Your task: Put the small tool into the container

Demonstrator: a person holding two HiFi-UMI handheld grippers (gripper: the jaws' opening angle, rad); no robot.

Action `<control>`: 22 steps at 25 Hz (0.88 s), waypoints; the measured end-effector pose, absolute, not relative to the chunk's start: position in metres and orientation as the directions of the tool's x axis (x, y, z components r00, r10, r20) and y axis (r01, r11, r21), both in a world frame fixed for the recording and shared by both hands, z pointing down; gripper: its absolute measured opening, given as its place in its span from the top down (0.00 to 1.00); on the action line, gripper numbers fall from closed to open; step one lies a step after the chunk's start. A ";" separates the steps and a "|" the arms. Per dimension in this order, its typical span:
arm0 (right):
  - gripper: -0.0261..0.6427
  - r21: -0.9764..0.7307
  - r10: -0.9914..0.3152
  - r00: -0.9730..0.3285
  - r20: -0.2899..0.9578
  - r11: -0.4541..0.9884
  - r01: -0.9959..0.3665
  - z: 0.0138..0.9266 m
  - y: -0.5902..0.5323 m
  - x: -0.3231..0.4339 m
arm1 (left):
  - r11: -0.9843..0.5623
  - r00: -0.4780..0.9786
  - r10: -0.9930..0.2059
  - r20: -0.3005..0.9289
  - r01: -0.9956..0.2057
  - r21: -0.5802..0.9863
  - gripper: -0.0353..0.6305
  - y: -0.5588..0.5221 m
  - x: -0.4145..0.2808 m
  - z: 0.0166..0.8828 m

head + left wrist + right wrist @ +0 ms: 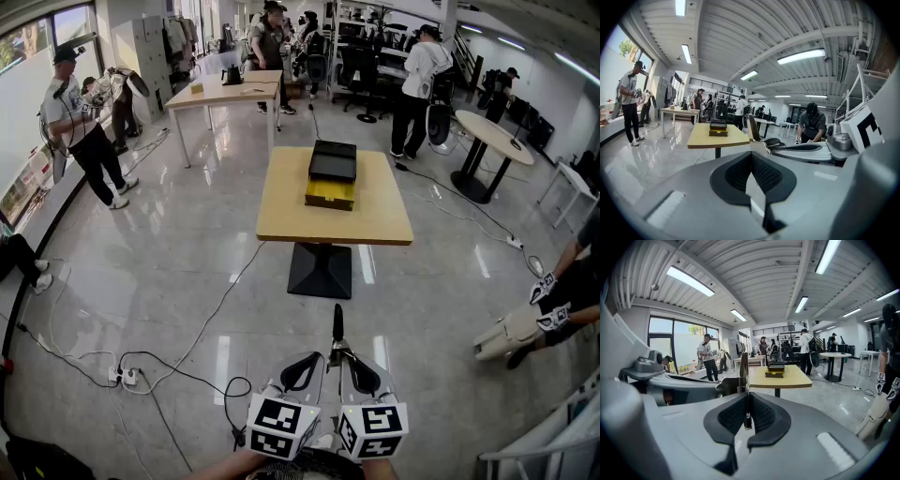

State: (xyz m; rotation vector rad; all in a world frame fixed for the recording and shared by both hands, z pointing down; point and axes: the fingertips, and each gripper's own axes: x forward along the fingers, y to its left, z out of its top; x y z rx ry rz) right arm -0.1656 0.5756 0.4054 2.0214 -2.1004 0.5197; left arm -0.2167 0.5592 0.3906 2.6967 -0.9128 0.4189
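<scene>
A small tool (337,328) with a black handle and a metal lower part stands up between my two grippers at the bottom of the head view. My right gripper (747,414) is shut on its thin lower end, and the handle (743,365) rises ahead of the jaws. My left gripper (751,161) is shut with nothing in it, close beside the tool (753,127). The container (332,174), a black box over a yellow one, sits on a wooden table (375,220) some way ahead, also seen as the container (718,129) and the container (776,370).
Cables and a power strip (125,376) lie on the glossy floor at the left. A person (553,309) crouches at the right. Other people stand at the back and left, near a long table (225,91) and a round table (492,131).
</scene>
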 end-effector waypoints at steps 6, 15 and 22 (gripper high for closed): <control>0.95 -0.118 -0.931 -0.050 0.361 0.007 -0.993 0.420 0.574 -0.195 | -0.770 0.764 -0.544 0.347 -0.619 0.157 0.94 0.556 -0.247 0.407; 0.95 -0.036 -0.953 -0.041 0.299 0.031 -0.999 0.399 0.547 -0.234 | -0.780 0.777 -0.530 0.339 -0.604 0.164 0.94 0.528 -0.286 0.402; 0.95 -0.025 -0.946 -0.026 0.323 0.019 -1.000 0.415 0.526 -0.225 | -0.786 0.784 -0.523 0.335 -0.596 0.165 0.94 0.503 -0.279 0.413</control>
